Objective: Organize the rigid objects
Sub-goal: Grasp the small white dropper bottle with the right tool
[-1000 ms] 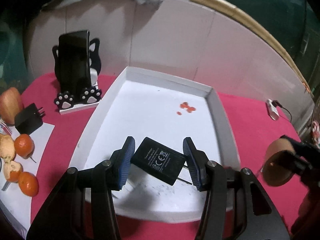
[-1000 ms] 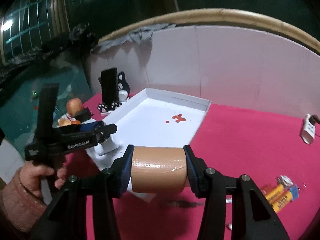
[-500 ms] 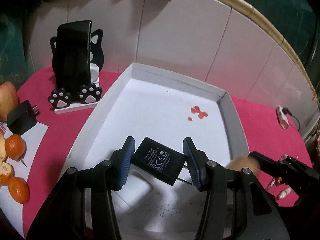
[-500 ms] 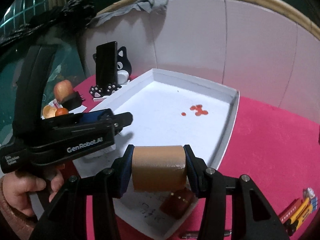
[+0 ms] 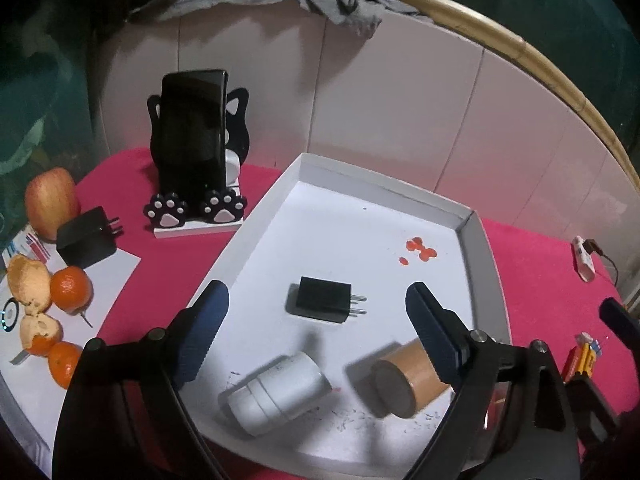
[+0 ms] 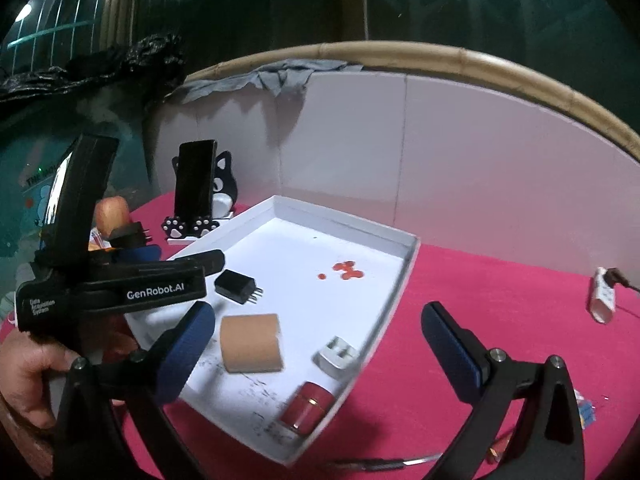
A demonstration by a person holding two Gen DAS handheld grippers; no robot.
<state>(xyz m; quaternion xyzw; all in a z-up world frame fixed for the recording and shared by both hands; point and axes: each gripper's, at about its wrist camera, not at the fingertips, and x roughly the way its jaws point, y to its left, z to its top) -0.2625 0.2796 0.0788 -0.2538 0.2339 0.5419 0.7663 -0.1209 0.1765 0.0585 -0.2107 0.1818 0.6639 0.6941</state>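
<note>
Both grippers stand wide open and empty, the left gripper (image 5: 316, 316) above the black charger (image 5: 320, 300), the right gripper (image 6: 316, 332) beside the tan tape roll (image 6: 250, 343); both things lie in the white tray (image 6: 410, 258); this reads as a release step; next, probably a reach for the second charger (image 5: 86, 235) on the counter (image 5: 540, 280).

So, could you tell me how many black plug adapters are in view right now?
2. One black adapter lies inside the white tray, prongs pointing right. The other sits outside it on the left, beside the apple. More could be hidden behind the grippers.
</note>
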